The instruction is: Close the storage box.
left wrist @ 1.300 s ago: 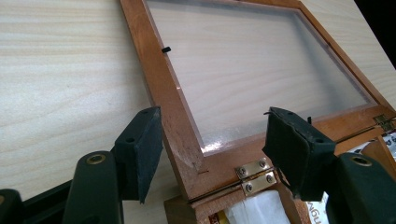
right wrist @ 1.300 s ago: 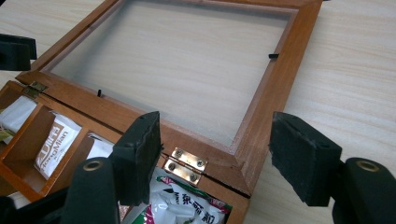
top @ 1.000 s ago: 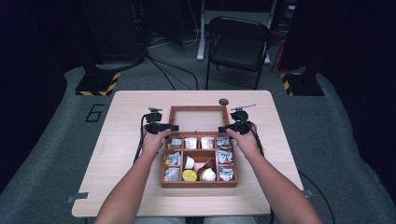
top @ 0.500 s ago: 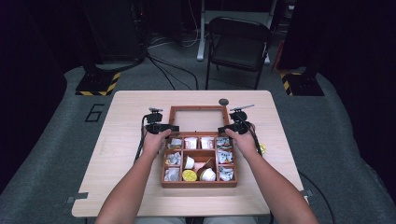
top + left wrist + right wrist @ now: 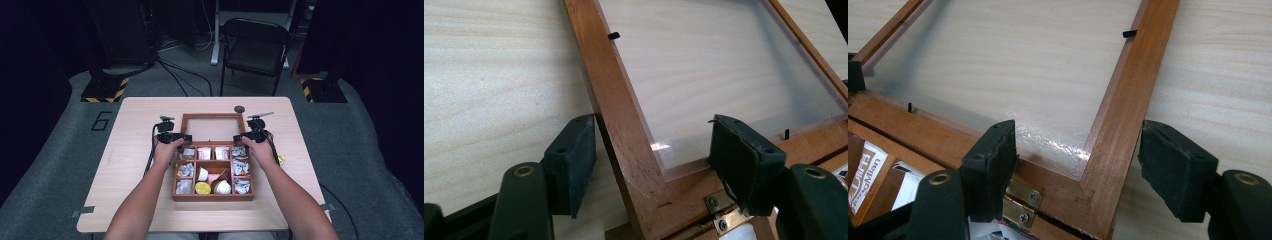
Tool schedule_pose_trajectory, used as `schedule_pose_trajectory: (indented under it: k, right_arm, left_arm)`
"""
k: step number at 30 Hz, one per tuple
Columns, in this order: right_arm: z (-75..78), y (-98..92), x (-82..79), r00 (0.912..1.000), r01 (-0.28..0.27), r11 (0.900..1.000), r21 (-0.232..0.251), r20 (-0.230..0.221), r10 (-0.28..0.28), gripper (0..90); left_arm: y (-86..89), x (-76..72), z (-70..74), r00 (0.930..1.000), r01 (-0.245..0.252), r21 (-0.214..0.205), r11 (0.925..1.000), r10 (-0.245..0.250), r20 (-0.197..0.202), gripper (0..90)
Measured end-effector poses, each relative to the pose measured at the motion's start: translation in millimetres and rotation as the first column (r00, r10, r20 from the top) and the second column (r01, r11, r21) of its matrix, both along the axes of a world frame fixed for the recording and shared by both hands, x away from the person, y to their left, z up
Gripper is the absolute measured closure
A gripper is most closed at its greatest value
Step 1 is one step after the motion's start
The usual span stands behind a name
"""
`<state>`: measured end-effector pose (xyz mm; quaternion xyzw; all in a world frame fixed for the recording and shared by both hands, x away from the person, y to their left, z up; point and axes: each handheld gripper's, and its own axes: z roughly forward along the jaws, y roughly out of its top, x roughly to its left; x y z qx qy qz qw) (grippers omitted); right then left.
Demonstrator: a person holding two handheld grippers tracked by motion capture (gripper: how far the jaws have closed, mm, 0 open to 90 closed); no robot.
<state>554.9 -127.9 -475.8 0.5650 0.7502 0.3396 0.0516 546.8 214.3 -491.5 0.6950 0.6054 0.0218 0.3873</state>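
A wooden compartment box [image 5: 213, 196] holds several small packets and cups. Its hinged lid [image 5: 212, 116], a wooden frame around a clear pane, lies folded back on the table. My left gripper [image 5: 181, 137] is at the lid's near left corner and my right gripper [image 5: 241, 136] at its near right corner. In the left gripper view the left gripper [image 5: 654, 145] straddles the frame rail [image 5: 609, 85] with a gap at one pad. The right gripper [image 5: 1080, 150] straddles the other rail [image 5: 1133, 80] the same way. Both sets of jaws have just been opening, with the frame corners still between them.
The light wooden table [image 5: 140, 115] has bare room left, right and behind the lid. A small black round thing [image 5: 239, 108] lies just behind the lid. A yellow item [image 5: 281, 159] sits by the right wrist. A folding chair [image 5: 255, 50] stands beyond the table.
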Motion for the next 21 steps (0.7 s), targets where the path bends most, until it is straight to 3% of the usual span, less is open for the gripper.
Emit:
schedule_pose_trajectory:
  k: [12, 16, 21]
  right_arm:
    - [-5.9, -2.1, 5.6, 0.9999, 0.009, 0.9994, 0.035, -0.013, -0.009, 30.0]
    - [-7.2, -0.3, 6.1, 0.9999, 0.012, 0.9995, 0.030, -0.012, -0.012, 27.8]
    - [-9.4, -2.6, 7.9, 0.9993, 0.018, 0.9981, 0.059, -0.033, -0.016, 27.3]
  left_arm:
    - [-2.4, 4.5, -5.7, 0.9998, -0.010, -0.058, 0.9983, 0.009, -0.015, 31.4]
    - [-1.8, 5.1, -6.3, 0.9999, 0.005, -0.054, 0.9985, -0.005, -0.013, 30.6]
    - [-3.0, 5.5, -7.6, 0.9999, -0.007, -0.067, 0.9978, 0.006, -0.010, 29.9]
